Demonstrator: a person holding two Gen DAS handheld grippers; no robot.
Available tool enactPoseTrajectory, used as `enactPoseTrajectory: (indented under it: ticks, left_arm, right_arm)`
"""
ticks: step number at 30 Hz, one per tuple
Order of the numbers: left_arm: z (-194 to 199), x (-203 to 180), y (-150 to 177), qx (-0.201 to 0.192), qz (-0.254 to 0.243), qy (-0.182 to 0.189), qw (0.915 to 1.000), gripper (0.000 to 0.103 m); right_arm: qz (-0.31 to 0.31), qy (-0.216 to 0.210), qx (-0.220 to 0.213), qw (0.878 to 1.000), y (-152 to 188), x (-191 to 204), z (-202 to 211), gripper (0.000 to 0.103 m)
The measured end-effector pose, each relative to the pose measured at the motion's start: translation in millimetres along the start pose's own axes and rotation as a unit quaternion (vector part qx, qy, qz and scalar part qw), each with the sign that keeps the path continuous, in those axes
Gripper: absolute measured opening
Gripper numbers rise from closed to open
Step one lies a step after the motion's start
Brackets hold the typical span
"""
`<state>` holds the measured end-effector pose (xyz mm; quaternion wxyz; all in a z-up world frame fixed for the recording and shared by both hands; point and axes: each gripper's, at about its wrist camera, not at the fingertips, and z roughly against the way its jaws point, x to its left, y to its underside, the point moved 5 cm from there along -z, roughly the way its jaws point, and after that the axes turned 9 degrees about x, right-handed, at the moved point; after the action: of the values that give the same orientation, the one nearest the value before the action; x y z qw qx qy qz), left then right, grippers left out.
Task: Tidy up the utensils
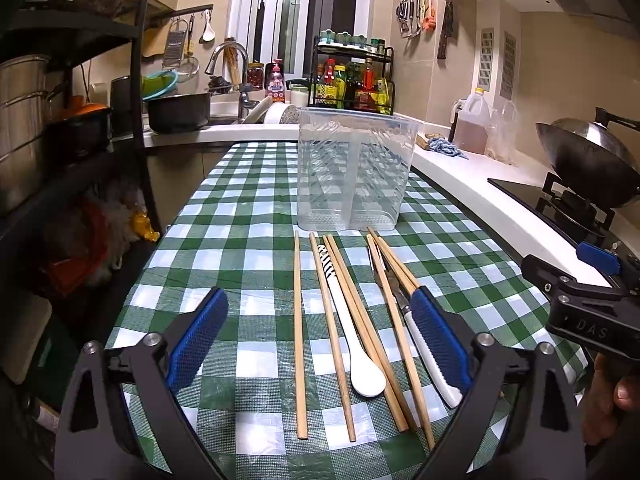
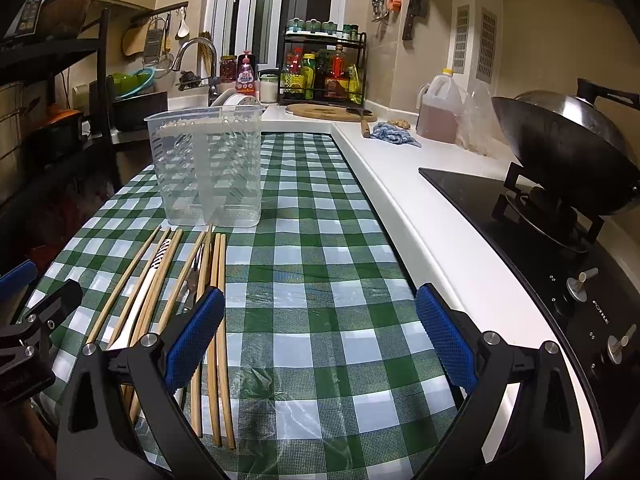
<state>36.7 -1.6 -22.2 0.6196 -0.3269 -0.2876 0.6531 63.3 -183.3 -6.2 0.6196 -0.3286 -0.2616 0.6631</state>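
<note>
- Wooden chopsticks (image 1: 300, 332) and a white spoon (image 1: 352, 336) lie mid-frame on our checked bench (image 1: 248, 208), before the clear holder (image 1: 354, 172).
- Left gripper (image 1: 320, 340) and right gripper (image 2: 320, 336): jaws spread, pinching nothing.

Table with green-white checked cloth (image 1: 248, 208). Clear plastic utensil holder (image 1: 354, 172) standing upright at far middle, divider inside. Near side of it, lying flat lengthwise: wooden chopsticks (image 1: 299, 336) in a loose row, white spoon (image 1: 352, 332) among them, white-handled knife (image 1: 424, 344) at right.
</note>
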Motion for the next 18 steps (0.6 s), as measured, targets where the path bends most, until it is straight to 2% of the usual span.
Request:
enactPoseTrajectory:
  ticks: [8,12,18]
  left_arm:
    - [1.1,3.8,-2.0,-0.004,0.005,-0.001,1.0000,0.084]
    - [0.0,3.4,-1.1,0.001,0.006,0.004,1.0000,0.094]
    - [0.3,2.4,-0.4,0.003,0.002,0.007,1.0000,0.094]
  right_arm:
    - [0.002,0.000,0.000,1.000,0.4,0.5,0.8,0.094]
    - [0.002,0.002,-0.002,1.000,-0.2,1.0,2.0,0.094]
    - [0.003,0.002,-0.003,1.000,-0.4,1.0,2.4,0.094]
